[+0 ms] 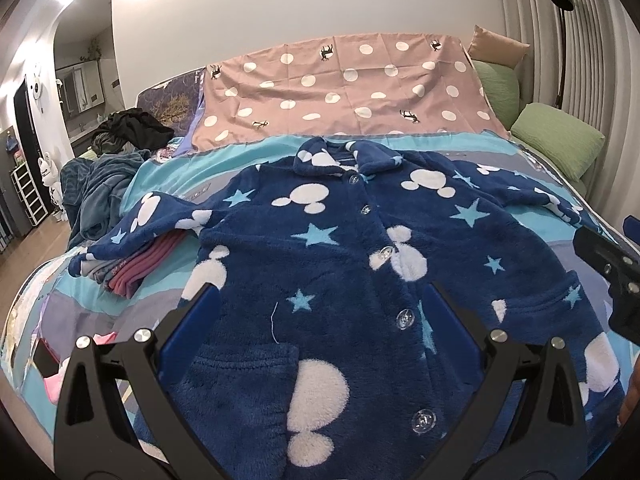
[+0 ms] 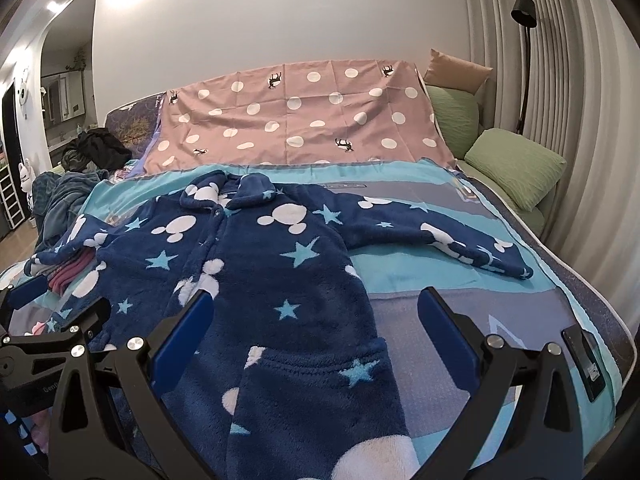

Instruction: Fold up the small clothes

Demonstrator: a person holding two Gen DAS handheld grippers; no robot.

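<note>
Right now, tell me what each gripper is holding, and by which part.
Nothing. The left gripper and right gripper are both open above the blue fleece pajama top, which lies flat on the bed.

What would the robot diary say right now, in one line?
stage: before first fold | navy fleece star-print pajama top: flat, buttoned, sleeves out | left gripper: open, empty | right gripper: open, empty

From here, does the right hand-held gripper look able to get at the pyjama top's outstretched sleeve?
Probably yes: the right hand-held gripper is open, and the sleeve lies flat on the bedspread ahead with nothing between.
</note>
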